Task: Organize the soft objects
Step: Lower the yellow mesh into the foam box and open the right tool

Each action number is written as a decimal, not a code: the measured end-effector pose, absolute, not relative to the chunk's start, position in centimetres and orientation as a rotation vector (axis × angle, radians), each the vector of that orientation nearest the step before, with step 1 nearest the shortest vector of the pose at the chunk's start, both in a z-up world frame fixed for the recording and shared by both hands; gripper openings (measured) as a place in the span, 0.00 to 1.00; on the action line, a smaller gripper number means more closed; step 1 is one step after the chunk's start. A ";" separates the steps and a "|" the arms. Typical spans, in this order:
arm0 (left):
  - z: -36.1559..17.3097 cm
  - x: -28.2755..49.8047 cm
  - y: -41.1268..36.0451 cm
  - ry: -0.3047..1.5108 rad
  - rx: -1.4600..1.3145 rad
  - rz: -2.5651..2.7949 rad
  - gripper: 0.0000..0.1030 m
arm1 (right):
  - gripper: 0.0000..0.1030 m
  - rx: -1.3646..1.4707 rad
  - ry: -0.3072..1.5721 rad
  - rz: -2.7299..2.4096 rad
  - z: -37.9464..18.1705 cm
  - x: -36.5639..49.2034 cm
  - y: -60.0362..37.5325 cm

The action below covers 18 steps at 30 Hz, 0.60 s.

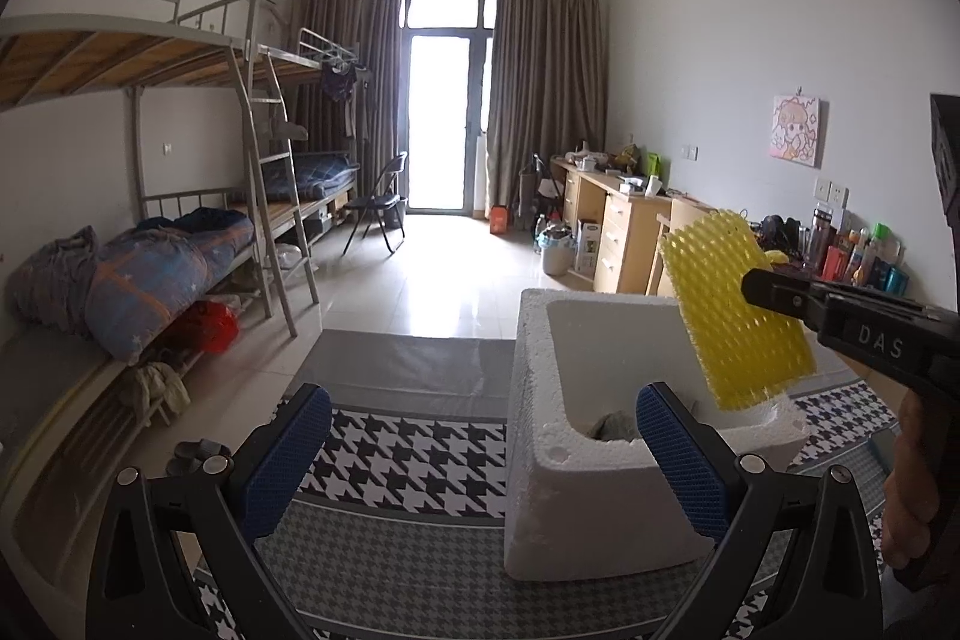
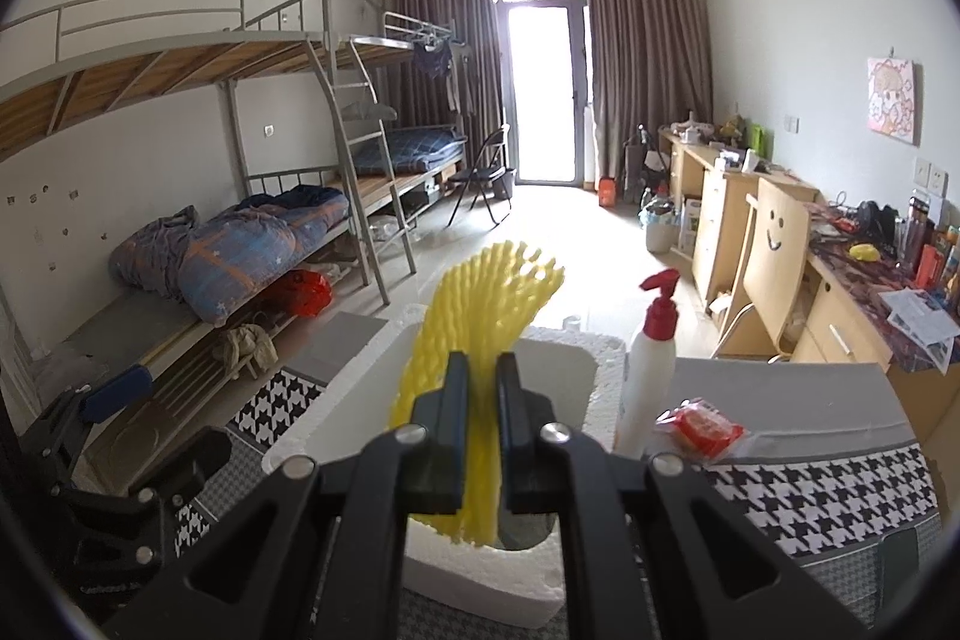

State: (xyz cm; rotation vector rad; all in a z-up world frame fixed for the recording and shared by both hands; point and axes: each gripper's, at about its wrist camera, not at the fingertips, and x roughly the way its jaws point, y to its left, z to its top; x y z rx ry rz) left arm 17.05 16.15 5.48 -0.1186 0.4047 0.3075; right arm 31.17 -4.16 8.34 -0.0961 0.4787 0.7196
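A yellow foam net sleeve point(image 2: 480, 328) is pinched between the fingers of my right gripper point(image 2: 480, 388), which is shut on it. In the left wrist view the same yellow sleeve point(image 1: 735, 310) hangs over the white foam box point(image 1: 540, 352), and the right gripper point(image 1: 759, 287) comes in from the right. The box point(image 2: 594, 370) lies directly under the sleeve. Something grey point(image 1: 615, 427) lies at the box's bottom. My left gripper point(image 1: 480, 460) stands open at the box's near left corner, nothing between its blue pads point(image 1: 282, 460).
A white spray bottle with a red pump point(image 2: 651, 358) and a red packet point(image 2: 699, 427) sit right of the box on the houndstooth cloth point(image 2: 840, 502). Bunk beds point(image 1: 150, 256) line the left wall, desks point(image 1: 624, 226) the right. A person's hand point(image 1: 912, 484) holds the right gripper.
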 end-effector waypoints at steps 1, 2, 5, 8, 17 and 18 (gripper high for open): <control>5.3 17.0 16.2 0.408 -0.119 0.309 0.99 | 0.11 -0.095 0.483 0.723 8.3 31.2 -4.1; 5.2 17.0 16.3 0.411 -0.122 0.310 0.99 | 0.11 -0.094 0.488 0.727 8.2 31.3 -4.1; 5.1 16.6 16.4 0.413 -0.124 0.312 0.99 | 0.11 -0.093 0.506 0.738 8.0 31.5 -3.6; 5.2 16.2 16.6 0.412 -0.125 0.318 0.99 | 0.11 -0.101 0.512 0.738 7.9 31.8 -3.3; 5.2 15.7 16.6 0.407 -0.122 0.332 0.99 | 0.11 -0.098 0.536 0.760 7.4 32.2 -2.8; 5.2 15.7 16.6 0.407 -0.123 0.332 0.99 | 0.11 -0.103 0.536 0.761 7.4 32.1 -2.8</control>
